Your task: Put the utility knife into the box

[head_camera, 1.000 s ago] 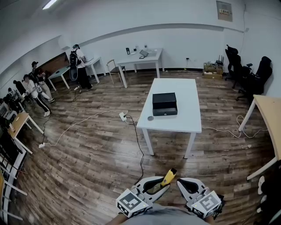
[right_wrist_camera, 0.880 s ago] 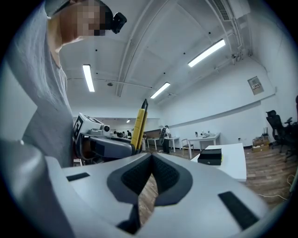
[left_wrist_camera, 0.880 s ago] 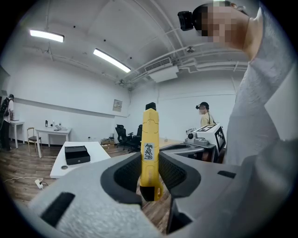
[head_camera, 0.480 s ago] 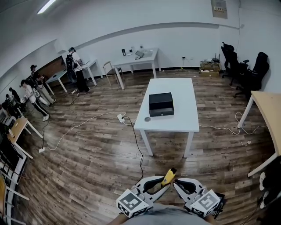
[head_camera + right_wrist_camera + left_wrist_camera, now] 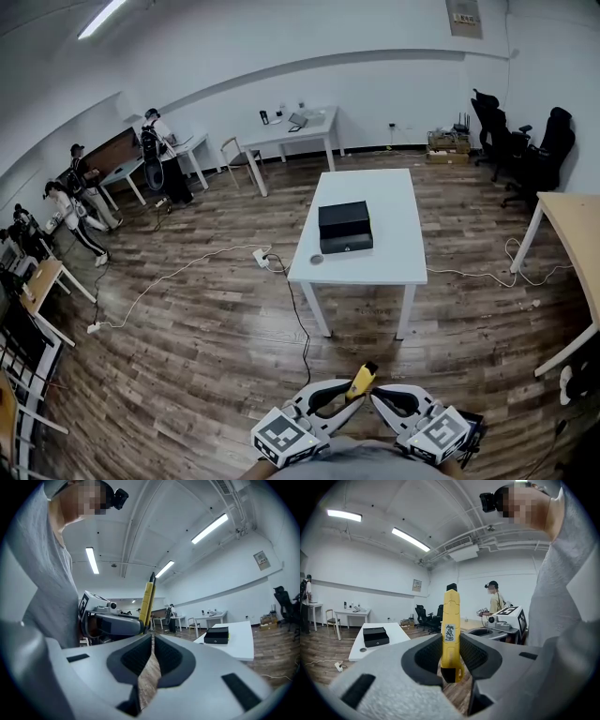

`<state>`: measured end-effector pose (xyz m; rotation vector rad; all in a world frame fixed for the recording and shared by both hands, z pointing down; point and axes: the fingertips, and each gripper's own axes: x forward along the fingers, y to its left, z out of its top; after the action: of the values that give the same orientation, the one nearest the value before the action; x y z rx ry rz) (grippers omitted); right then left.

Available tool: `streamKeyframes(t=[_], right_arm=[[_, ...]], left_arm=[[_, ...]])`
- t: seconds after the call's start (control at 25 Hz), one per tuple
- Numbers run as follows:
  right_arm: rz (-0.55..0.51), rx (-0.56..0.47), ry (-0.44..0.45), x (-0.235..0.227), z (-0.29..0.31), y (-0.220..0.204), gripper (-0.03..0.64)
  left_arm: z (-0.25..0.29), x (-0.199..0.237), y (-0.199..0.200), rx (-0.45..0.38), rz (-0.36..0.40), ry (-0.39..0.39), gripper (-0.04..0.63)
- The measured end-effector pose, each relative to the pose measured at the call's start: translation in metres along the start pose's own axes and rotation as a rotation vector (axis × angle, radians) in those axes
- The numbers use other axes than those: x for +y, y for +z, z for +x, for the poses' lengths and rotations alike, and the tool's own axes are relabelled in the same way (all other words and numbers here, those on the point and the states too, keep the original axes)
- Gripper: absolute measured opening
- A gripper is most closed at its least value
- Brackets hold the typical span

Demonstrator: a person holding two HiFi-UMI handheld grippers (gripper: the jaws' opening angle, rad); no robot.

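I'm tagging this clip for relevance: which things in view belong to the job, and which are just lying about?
Job in hand: utility knife, clamped in the left gripper's jaws; black box; white table under it.
Lying about: small round object beside the box; power strip; office chairs; far desk.
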<state>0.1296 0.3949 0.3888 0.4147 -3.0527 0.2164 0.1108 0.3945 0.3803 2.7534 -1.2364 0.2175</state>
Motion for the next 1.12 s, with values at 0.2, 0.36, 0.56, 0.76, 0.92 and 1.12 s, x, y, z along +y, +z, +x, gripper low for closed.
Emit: streamKeyframes(t=[0.2, 0.36, 0.56, 0.76, 0.92, 1.12], right_arm=[[0.010, 0.023, 0.009, -0.006, 0.003, -0.005, 0.031], [0.031, 0.027, 0.002, -0.021, 0.008, -0.012, 0.031], [0.027, 0.028, 0.030, -0.034, 0.033, -0.004, 0.031], [-0.033, 0.056, 0.037, -0.059, 0.064, 0.004, 0.031], [-0.020, 0.021, 0.020, -0.086, 0.092, 0.014, 0.031], [0.001, 0.041, 0.012, -0.112, 0.128, 0.017, 0.031]], left_arm=[[0.003, 0.002, -0.003, 0.007, -0.007, 0.001, 0.123], [0.003, 0.009, -0.006, 0.004, -0.014, 0.010, 0.123], [0.008, 0.039, -0.009, -0.007, -0.024, 0.038, 0.123], [0.020, 0.082, -0.008, -0.035, -0.060, 0.062, 0.123], [0.026, 0.117, -0.005, -0.073, -0.051, 0.071, 0.123], [0.033, 0.165, -0.002, -0.098, -0.062, 0.086, 0.123]])
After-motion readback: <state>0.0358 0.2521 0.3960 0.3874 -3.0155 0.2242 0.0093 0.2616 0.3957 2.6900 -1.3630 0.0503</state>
